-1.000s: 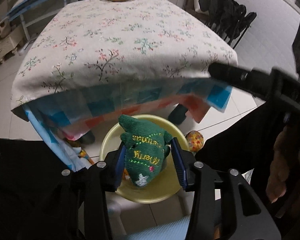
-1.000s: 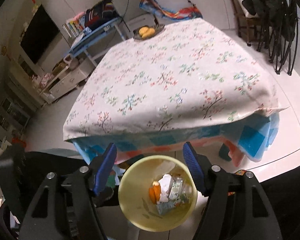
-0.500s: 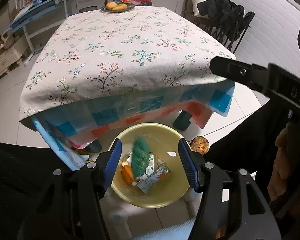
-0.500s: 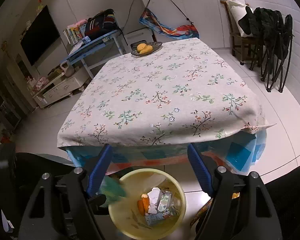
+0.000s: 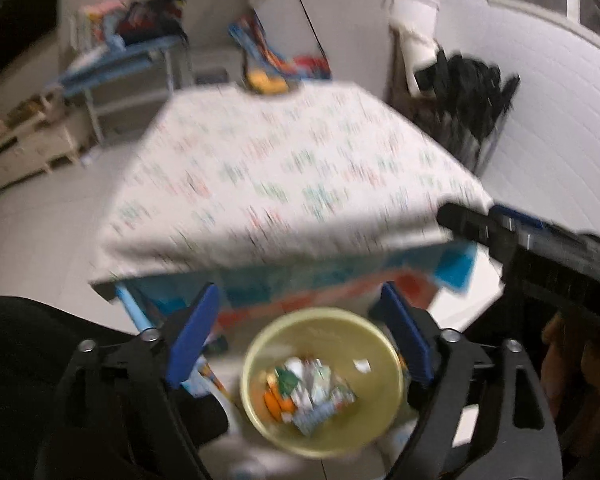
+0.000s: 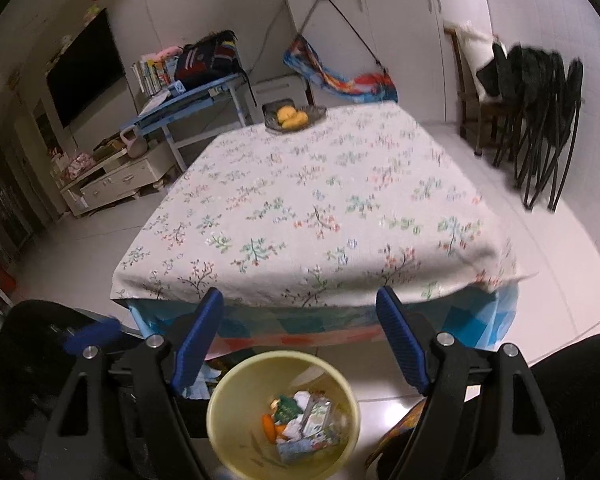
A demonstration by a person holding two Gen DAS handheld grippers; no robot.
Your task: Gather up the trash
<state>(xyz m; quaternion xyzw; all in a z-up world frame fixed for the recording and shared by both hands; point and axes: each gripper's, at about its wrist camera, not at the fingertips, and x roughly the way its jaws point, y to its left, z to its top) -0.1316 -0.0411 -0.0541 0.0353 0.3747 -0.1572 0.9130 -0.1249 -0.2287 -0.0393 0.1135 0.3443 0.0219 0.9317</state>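
A yellow trash bin stands on the floor by the near edge of the table. Inside lie wrappers, an orange piece and the green plush tree. My left gripper is open and empty above the bin; its view is blurred. My right gripper is open and empty, also above the bin. The right gripper's arm shows at the right of the left wrist view.
The table with a floral cloth fills the middle, with a fruit dish at its far edge. Black folding chairs stand at the right. A blue desk and a low cabinet stand at the left.
My left gripper opened and let go of the green plush tree, which dropped into the bin. Both grippers have lifted and tilted up, so more of the room shows.
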